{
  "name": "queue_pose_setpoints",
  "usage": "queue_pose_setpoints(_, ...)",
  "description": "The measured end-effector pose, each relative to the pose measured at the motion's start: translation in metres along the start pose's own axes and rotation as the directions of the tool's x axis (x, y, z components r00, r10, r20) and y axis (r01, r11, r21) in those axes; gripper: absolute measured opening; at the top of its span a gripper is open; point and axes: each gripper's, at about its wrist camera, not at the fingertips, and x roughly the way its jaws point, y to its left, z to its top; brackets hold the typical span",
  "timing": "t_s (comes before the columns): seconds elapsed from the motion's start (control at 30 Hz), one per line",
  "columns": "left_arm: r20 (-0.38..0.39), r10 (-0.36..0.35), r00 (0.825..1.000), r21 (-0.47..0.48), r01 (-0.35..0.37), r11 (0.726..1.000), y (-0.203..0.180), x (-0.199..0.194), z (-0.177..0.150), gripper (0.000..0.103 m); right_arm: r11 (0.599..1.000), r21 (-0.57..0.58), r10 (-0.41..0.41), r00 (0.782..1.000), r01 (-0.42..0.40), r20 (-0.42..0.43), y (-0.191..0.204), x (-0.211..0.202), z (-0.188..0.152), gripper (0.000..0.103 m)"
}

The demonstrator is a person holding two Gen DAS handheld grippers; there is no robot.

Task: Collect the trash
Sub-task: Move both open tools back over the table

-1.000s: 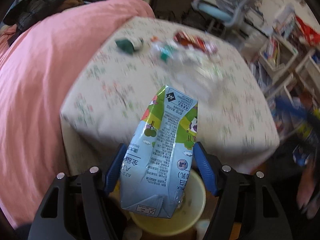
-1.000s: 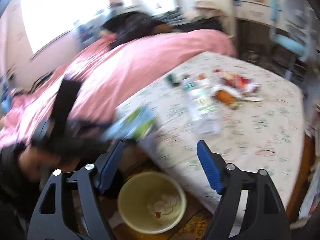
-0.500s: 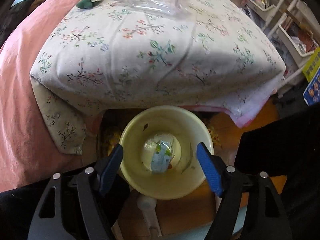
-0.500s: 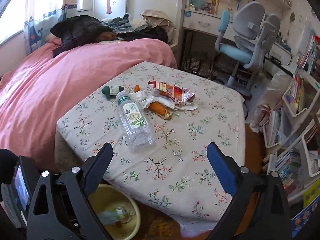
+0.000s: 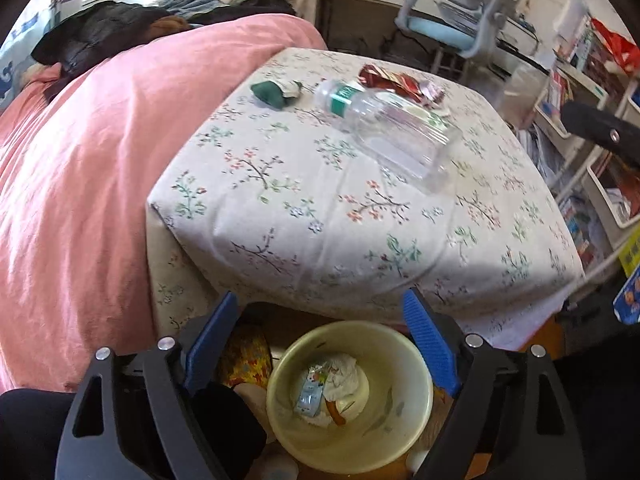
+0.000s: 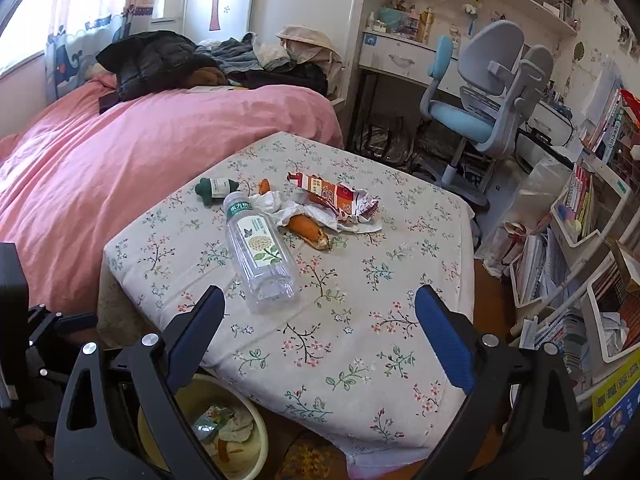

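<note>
A yellow bin [image 5: 404,412] stands on the floor below the table's near edge; the milk carton [image 5: 310,390] and white paper lie inside it. It also shows in the right wrist view [image 6: 256,428]. My left gripper [image 5: 320,340] is open and empty above the bin. My right gripper [image 6: 320,332] is open and empty over the table's near side. On the floral tablecloth [image 6: 360,320] lie a clear plastic bottle [image 6: 260,252], a green wrapper [image 6: 212,190], crumpled white paper [image 6: 280,208], an orange piece [image 6: 308,228] and a red snack bag [image 6: 336,196].
A bed with a pink cover [image 6: 120,160] runs along the table's left side. A blue desk chair [image 6: 472,112] stands behind the table. Shelves and bins of books [image 6: 580,240] crowd the right side.
My left gripper let go of the milk carton, which dropped into the bin, then tilted up toward the table. My right gripper swung from the bin to face the table.
</note>
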Motion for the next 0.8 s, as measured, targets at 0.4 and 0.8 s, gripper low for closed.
queue_pose_setpoints(0.4, 0.007, 0.005, 1.000, -0.016, -0.005, 1.000, 0.002, 0.001, 0.003, 0.083, 0.999, -0.039, -0.026, 1.000, 0.026, 0.014, 0.010, -0.002, 0.002, 0.093)
queue_pose_setpoints(0.8, -0.002, -0.005, 1.000, -0.015, 0.005, 1.000, 0.000, 0.003, 0.003, 0.084, 1.000, 0.003, 0.028, 0.997, -0.029, 0.073, 0.008, -0.012, 0.006, 0.093)
